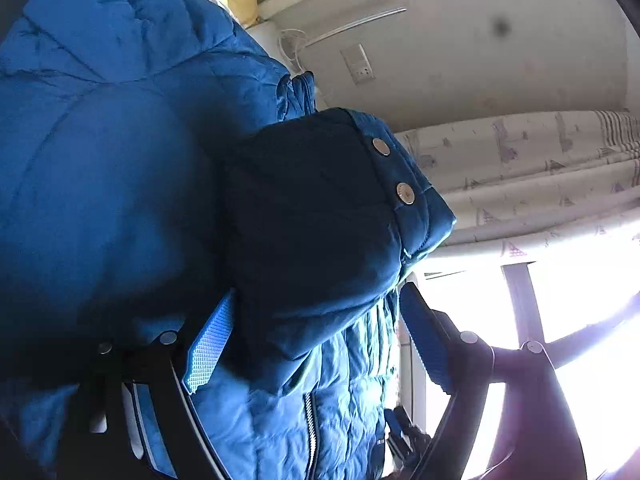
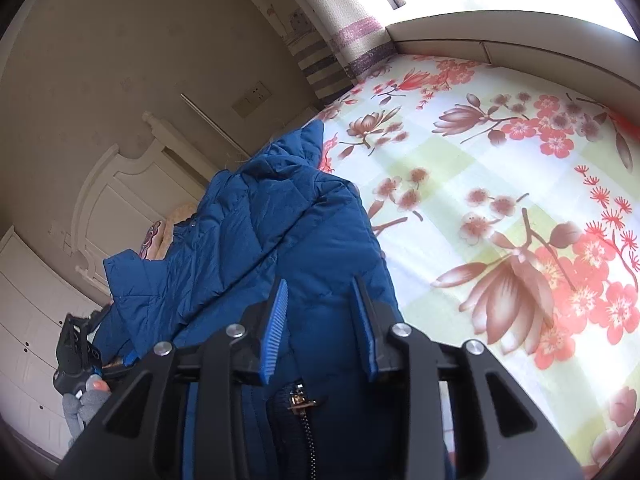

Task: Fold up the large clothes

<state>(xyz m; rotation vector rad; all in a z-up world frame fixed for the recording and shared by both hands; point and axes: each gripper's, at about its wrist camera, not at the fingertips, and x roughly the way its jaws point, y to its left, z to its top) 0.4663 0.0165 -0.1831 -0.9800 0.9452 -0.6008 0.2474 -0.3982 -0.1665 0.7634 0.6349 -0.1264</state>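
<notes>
A large blue quilted puffer jacket (image 1: 120, 160) fills the left wrist view, raised toward the ceiling; its dark cuff with two metal snaps (image 1: 392, 168) bulges between the fingers. My left gripper (image 1: 312, 344) is shut on this bunched jacket fabric. In the right wrist view the same jacket (image 2: 260, 232) hangs over the left edge of the bed, hood end away. My right gripper (image 2: 320, 320) is shut on the jacket near its zipper (image 2: 300, 400). The left gripper (image 2: 76, 356) shows at the lower left, holding the jacket's other side.
A floral bedsheet (image 2: 500, 200) covers the bed to the right. White cupboards (image 2: 32, 320) and a white headboard (image 2: 132, 184) stand on the left. Patterned curtains (image 1: 540, 176) and a bright window (image 1: 580, 300) are behind. A pillow (image 2: 168, 232) lies under the jacket.
</notes>
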